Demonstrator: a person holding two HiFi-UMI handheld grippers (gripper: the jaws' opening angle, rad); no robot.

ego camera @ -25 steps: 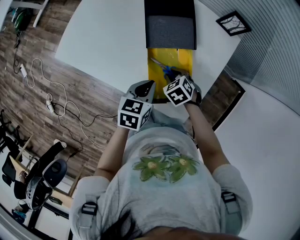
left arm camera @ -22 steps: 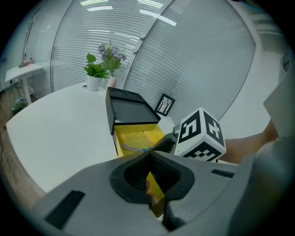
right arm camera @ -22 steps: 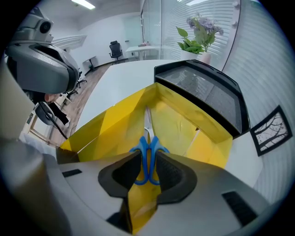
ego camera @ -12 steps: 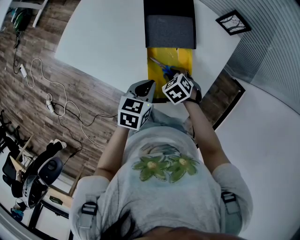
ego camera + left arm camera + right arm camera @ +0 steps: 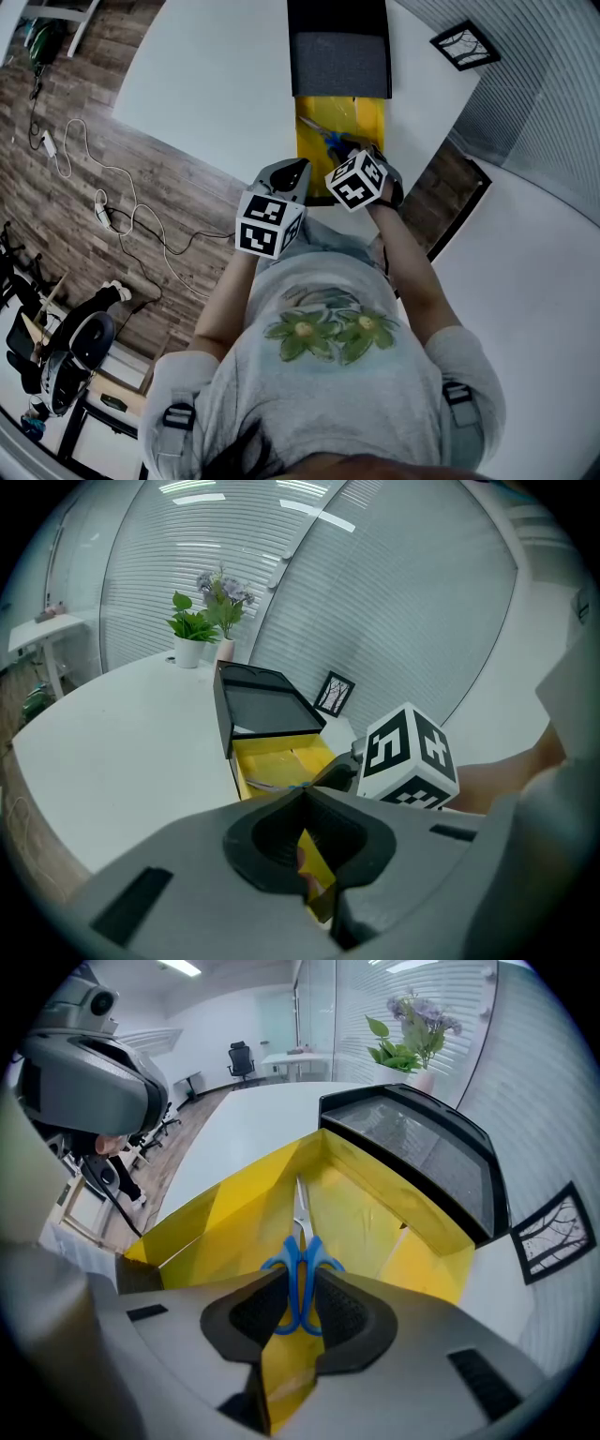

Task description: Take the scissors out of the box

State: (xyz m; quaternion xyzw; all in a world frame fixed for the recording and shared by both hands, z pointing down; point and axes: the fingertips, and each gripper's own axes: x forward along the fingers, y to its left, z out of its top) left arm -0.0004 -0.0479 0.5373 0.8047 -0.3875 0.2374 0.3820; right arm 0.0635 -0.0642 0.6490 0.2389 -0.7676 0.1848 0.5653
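Observation:
A yellow box (image 5: 371, 118) lies on the white table with its black lid (image 5: 339, 47) swung back. Scissors (image 5: 322, 137) with blue handles lie inside it, blades pointing away from me. In the right gripper view the blue handles (image 5: 300, 1274) sit squeezed between the pads of my right gripper (image 5: 300, 1286), which is shut on them. My right gripper (image 5: 349, 150) reaches over the box's near end. My left gripper (image 5: 302, 171) is at the box's near left corner. In the left gripper view its jaws (image 5: 305, 797) are shut, with the yellow box wall (image 5: 317, 878) pinched between them.
A small framed picture (image 5: 464, 45) stands right of the lid. Potted plants (image 5: 192, 630) sit at the table's far end. The table's near edge runs just under both grippers. Cables (image 5: 94, 197) trail over the wooden floor to the left.
My right gripper has shifted very slightly at the box's near end. The left gripper and the box have stayed put.

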